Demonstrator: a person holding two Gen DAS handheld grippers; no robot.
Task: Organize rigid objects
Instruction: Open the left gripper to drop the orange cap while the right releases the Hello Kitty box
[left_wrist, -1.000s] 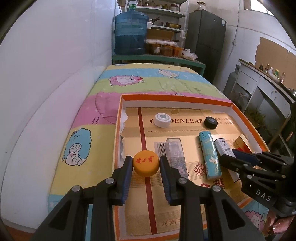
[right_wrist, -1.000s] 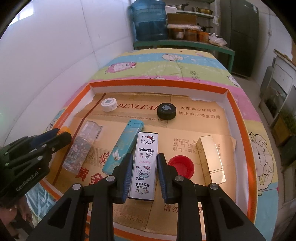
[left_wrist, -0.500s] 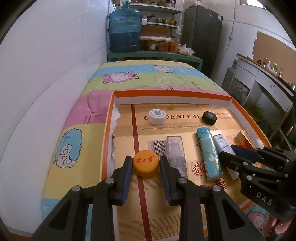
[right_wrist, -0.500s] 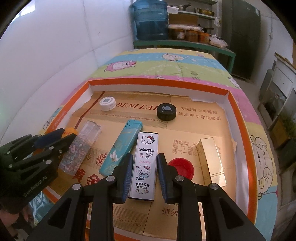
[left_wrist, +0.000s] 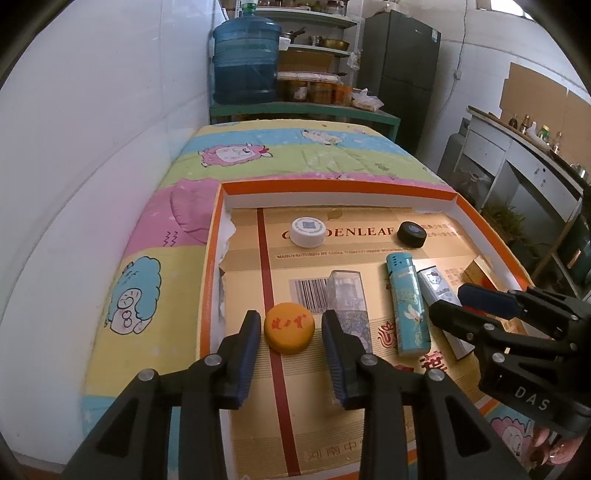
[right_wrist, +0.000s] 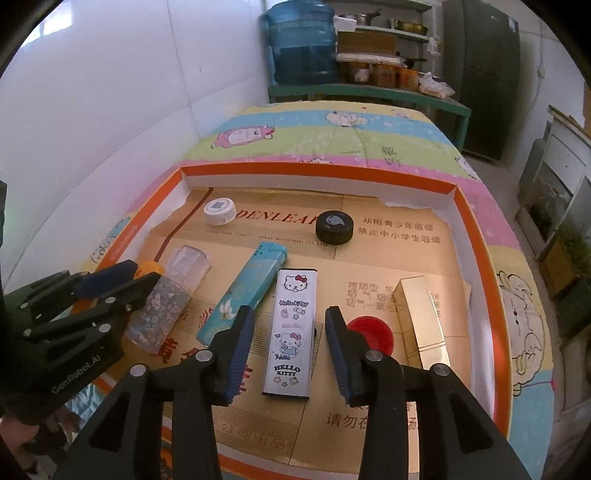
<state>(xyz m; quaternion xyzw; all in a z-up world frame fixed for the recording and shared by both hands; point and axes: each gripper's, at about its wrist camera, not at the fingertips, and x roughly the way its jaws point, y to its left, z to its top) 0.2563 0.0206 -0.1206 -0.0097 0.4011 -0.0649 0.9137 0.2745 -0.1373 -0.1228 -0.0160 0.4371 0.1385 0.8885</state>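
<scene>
An orange-rimmed cardboard tray (left_wrist: 218, 236) (right_wrist: 476, 236) lies on a cartoon blanket. My left gripper (left_wrist: 290, 332) has its jaws opening around an orange cap (left_wrist: 289, 327); small gaps show on both sides of the cap. My right gripper (right_wrist: 289, 334) is opening too, and the Hello Kitty case (right_wrist: 293, 328) lies flat between its pads, untouched. In the tray also lie a teal lighter (left_wrist: 406, 306) (right_wrist: 243, 293), a clear glitter case (left_wrist: 349, 299) (right_wrist: 168, 299), a white cap (left_wrist: 307, 231) (right_wrist: 220, 211), a black cap (left_wrist: 411, 233) (right_wrist: 334, 228), a red cap (right_wrist: 373, 334) and a gold box (right_wrist: 421, 321).
A white wall runs along the left of the bed. At the far end stand a green shelf (left_wrist: 303, 110) with a blue water jug (left_wrist: 245, 62) and jars, and a dark fridge (left_wrist: 402, 70). White cabinets (left_wrist: 517, 162) line the right side.
Both grippers have opened: the left pads have let go of the orange cap and the right pads have let go of the Hello Kitty case. Neither hand has shifted.
</scene>
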